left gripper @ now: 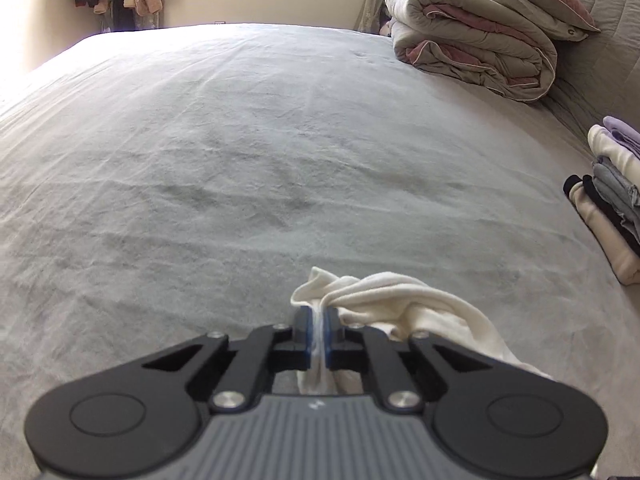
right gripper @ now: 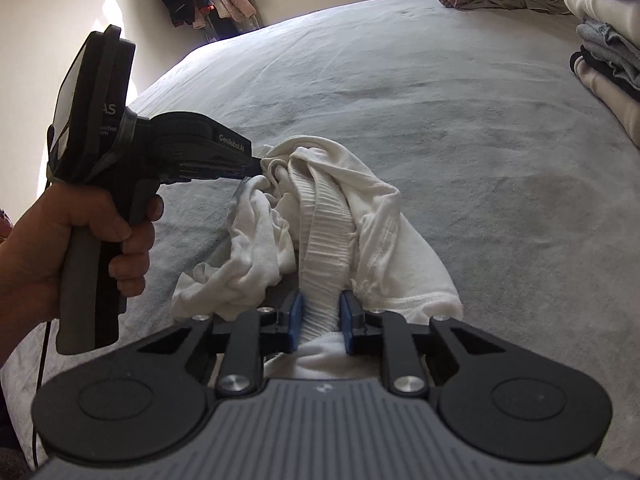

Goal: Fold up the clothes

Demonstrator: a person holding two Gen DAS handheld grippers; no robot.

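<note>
Two claws hold my white garment [right gripper: 320,216] low over the grey bed [right gripper: 460,128]: the left claw [left gripper: 317,334] pinches a bunched edge, the right claw [right gripper: 320,320] clamps the ribbed band. A hand [right gripper: 76,240] grips the left handle upright. The garment's length runs away from the right claw.

The left gripper [right gripper: 256,168], seen in the right wrist view, bears "GenRobot.AI" in white on its black side just behind its fingers, and farther back "AS" above small unreadable print on its rear housing.
</note>
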